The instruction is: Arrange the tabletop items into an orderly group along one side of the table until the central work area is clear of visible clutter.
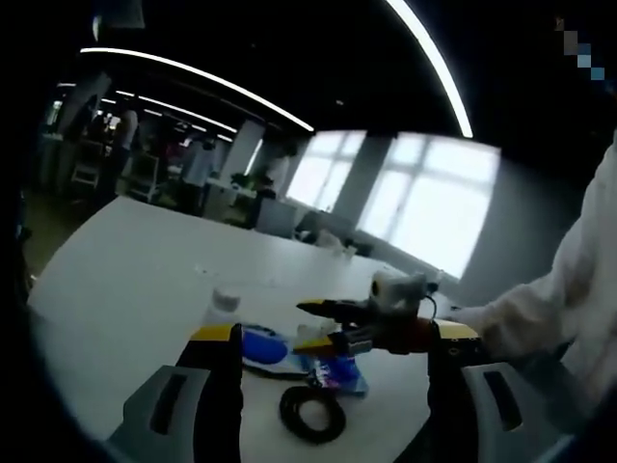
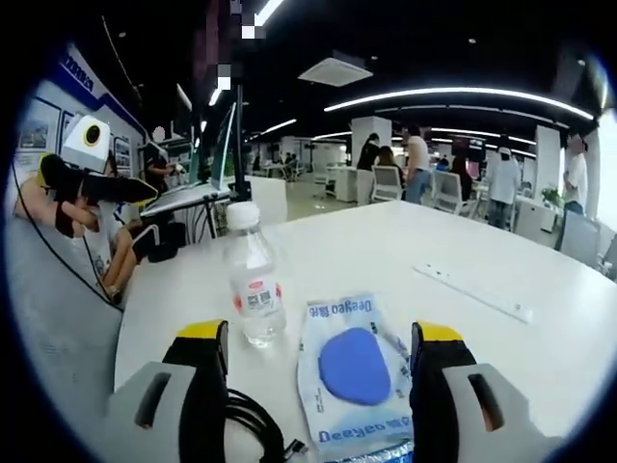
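We work in a dim open office with strip lights, over a white surface (image 2: 386,251). Between the spread right tongs (image 2: 328,381) lies a clear packet (image 2: 352,376) with a blue oval inside, printed "Deeyeo". Just beside it stands a clear water bottle (image 2: 254,285) with a red-and-white label, and a black cable (image 2: 255,424) coils near. The left tongs (image 1: 333,371) are spread too, empty. A long white strip (image 2: 472,287) lies well apart.

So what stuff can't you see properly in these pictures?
- Black cable: right gripper view, cut off by the bottom edge and the jaw.
- Blue packet: left gripper view, partly behind the other gripper; print too blurred to read.
- Water bottle: left gripper view, small and blurry.
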